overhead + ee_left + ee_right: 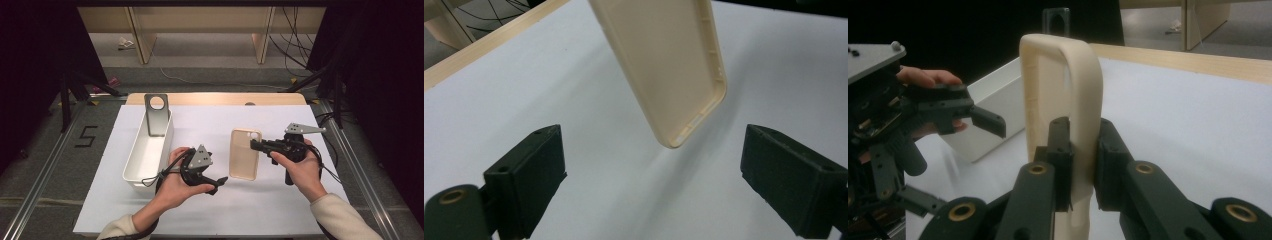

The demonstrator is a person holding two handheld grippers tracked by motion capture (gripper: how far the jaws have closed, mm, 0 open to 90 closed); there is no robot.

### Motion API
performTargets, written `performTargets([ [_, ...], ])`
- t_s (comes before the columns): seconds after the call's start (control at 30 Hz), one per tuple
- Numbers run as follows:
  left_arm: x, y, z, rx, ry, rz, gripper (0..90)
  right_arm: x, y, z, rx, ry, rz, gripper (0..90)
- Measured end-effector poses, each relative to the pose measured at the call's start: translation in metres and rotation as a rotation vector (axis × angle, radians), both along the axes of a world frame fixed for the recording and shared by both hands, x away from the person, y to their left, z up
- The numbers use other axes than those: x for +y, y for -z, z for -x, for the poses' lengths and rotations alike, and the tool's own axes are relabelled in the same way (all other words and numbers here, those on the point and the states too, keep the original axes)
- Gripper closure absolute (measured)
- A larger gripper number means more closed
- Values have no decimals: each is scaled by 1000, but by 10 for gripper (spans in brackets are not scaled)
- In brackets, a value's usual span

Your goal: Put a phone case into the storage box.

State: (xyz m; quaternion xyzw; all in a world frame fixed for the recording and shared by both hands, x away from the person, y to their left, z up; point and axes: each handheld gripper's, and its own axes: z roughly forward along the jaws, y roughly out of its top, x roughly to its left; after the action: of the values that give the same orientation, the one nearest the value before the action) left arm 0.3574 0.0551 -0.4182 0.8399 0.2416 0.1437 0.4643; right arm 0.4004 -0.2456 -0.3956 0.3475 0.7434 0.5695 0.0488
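Note:
A beige phone case point(244, 154) hangs just above the white table top, with my right gripper point(256, 145) shut on its edge near the camera hole. In the right gripper view the pads point(1060, 150) pinch the rim of the beige phone case point(1063, 85), which stands on edge. My left gripper point(220, 184) is low over the table, left of the case's near end. Its jaws are wide open point(659, 180) with nothing between them. The lower corner of the beige phone case point(674, 75) floats ahead of them.
A long white bin point(135, 172) stands at the left of the table, and a grey phone case point(157, 115) leans upright at its far end. The white sheet point(210, 210) covers the table. A wooden edge point(215, 98) runs along the back.

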Motion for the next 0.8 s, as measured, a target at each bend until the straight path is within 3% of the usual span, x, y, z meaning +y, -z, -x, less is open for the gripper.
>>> performTargets([
  [0.13,4,-3,-2,-9,-38,36,148,-1,0,1,-14,-5,0,808],
  [0.4,7,-10,-4,19,-93,114,207,1,1,4,-22,-7,6,807],
  [0.67,7,-16,-6,33,-128,140,233,4,3,4,-34,-32,5,807],
  [0.8,6,-19,-9,57,-159,171,291,4,3,4,-41,-31,2,807],
])
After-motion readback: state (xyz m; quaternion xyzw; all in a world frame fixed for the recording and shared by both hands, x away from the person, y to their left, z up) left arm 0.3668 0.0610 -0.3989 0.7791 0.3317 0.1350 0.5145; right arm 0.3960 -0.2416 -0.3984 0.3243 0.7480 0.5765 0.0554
